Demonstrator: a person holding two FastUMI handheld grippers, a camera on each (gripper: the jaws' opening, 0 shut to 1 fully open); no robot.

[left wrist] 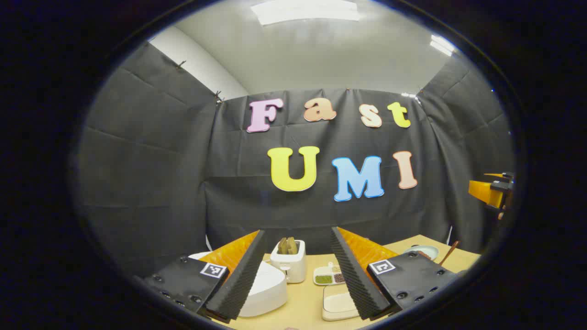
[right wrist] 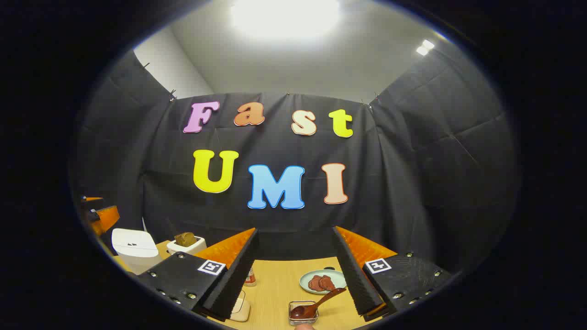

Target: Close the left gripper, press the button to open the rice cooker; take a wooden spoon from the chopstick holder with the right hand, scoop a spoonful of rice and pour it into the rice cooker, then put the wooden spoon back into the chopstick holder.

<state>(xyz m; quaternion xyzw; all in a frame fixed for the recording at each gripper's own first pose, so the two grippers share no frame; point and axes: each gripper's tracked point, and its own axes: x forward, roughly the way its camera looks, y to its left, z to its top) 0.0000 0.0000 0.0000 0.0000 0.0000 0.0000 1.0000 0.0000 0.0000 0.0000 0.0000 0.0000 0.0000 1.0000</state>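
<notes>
The white rice cooker point(left wrist: 266, 288) stands low on the left of the left gripper view with its lid down, partly behind my left gripper's left finger. My left gripper point(left wrist: 296, 231) is open, above the table, holding nothing. A white tray of rice point(left wrist: 338, 305) lies just right of the cooker. In the right gripper view, the wooden spoon point(right wrist: 316, 303) rests with its bowl in a small clear holder point(right wrist: 300, 314) on the table. My right gripper point(right wrist: 296, 229) is open and empty, above and short of the spoon. The cooker point(right wrist: 133, 247) stands far left there.
A white toaster point(left wrist: 289, 263) with bread stands behind the cooker, with a divided dish point(left wrist: 329, 275) of green and brown grains beside it. A pale plate point(right wrist: 306, 285) with red pieces lies behind the spoon. A small bottle point(right wrist: 250, 277) stands on the wooden table point(right wrist: 275, 293).
</notes>
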